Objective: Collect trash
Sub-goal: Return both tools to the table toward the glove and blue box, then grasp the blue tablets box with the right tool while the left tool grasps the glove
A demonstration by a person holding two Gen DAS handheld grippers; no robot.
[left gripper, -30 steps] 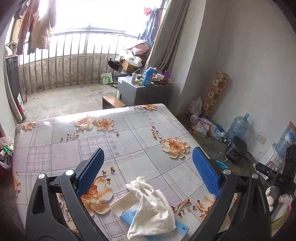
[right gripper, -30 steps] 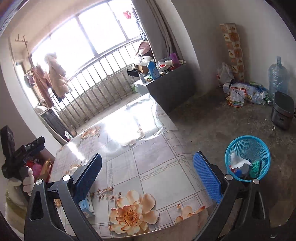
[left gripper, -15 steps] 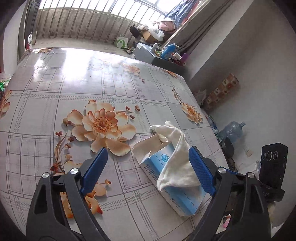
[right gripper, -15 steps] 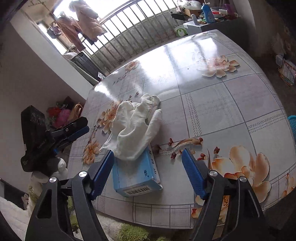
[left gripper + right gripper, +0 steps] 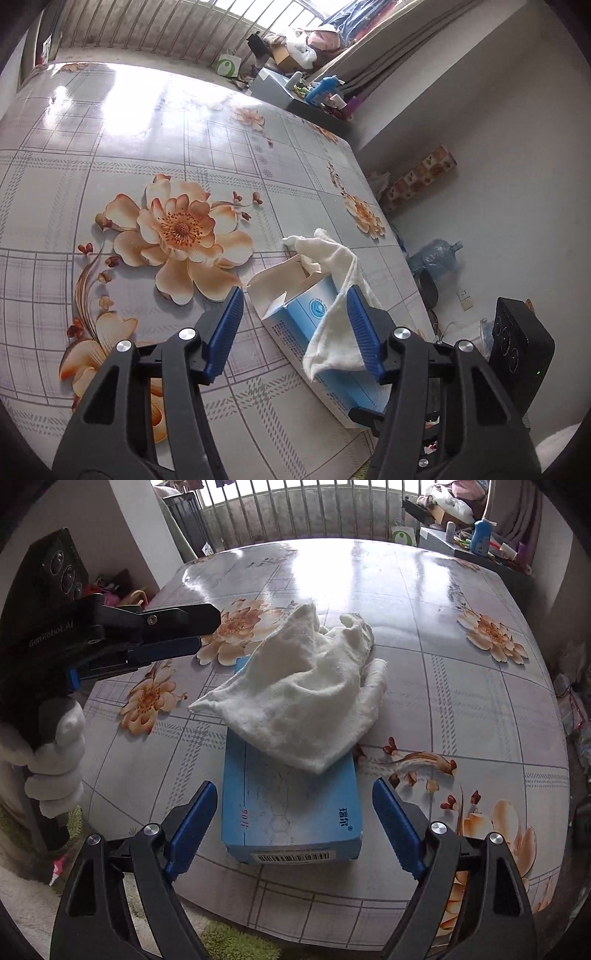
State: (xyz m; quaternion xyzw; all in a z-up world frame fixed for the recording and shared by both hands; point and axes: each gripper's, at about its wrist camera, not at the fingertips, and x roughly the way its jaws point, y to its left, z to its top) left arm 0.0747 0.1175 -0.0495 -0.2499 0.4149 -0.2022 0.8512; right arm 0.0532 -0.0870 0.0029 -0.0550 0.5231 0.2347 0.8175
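Right gripper (image 5: 293,832): its jaws are standing wide open and gripping nothing, and they are now bracketing the barcode end of the blue carton (image 5: 291,812), one blue pad on either side and apart from the card. Half a second ago the carton lay ahead of the left finger only; the gripper is closing in and centring on it. Beyond the fingertips a white cloth (image 5: 303,698) is lying draped over the carton's far half.

Left gripper (image 5: 295,325): also open and empty, though narrower than a moment ago. The carton's torn-open end (image 5: 273,291) is now sitting between its fingers, having earlier lain off toward the right finger, and the cloth (image 5: 338,321) is hanging against the inner face of the right pad.

Both pieces are resting on the flowered tablecloth (image 5: 461,686) near its front edge. Judgement: the approach is ending and a grasp is imminent; neither piece of trash has yet been lifted.
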